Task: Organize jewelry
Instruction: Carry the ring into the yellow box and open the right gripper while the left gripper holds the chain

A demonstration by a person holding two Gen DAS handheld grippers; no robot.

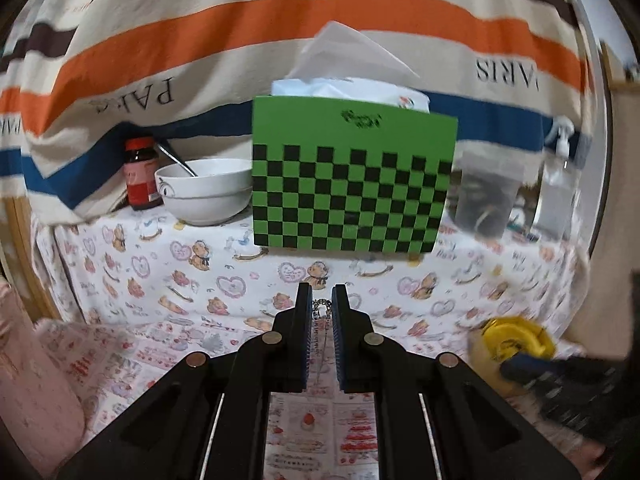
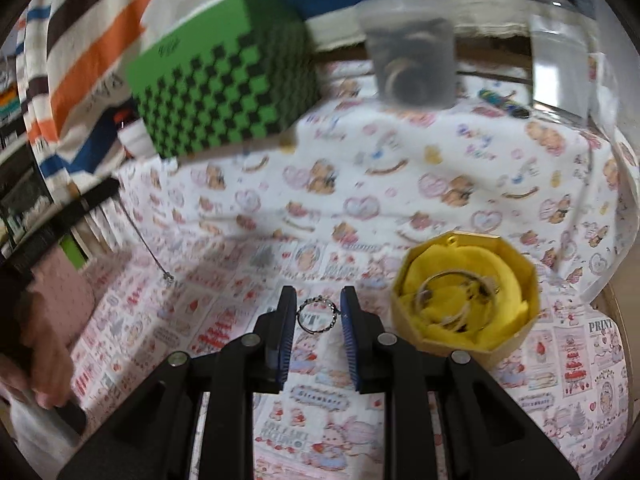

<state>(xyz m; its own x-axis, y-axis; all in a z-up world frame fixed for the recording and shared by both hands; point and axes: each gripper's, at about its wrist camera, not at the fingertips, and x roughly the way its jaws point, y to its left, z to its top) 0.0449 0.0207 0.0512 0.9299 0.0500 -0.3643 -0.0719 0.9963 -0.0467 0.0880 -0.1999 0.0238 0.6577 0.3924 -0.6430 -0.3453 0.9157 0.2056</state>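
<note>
While my right gripper [image 2: 319, 312] pinched the small silver ring [image 2: 319, 314] edge to edge above the printed cloth [image 2: 360, 184], just beside the yellow-lined box [image 2: 466, 294] that already held jewelry, I judged it best to swing over the lining and lower before letting go. The ring stood on edge facing the camera, being round, with no long axis. My left gripper [image 1: 321, 310] was nearly closed on a thin chain [image 2: 148, 246], which ran downward.

Worktop [image 1: 132, 264] had a bear-and-heart print cloth over it, w/ wood trim at the left edge. Striped cloth [image 1: 240, 32] in orange, brown & blue hung behind. Light was soft, indoor.
</note>
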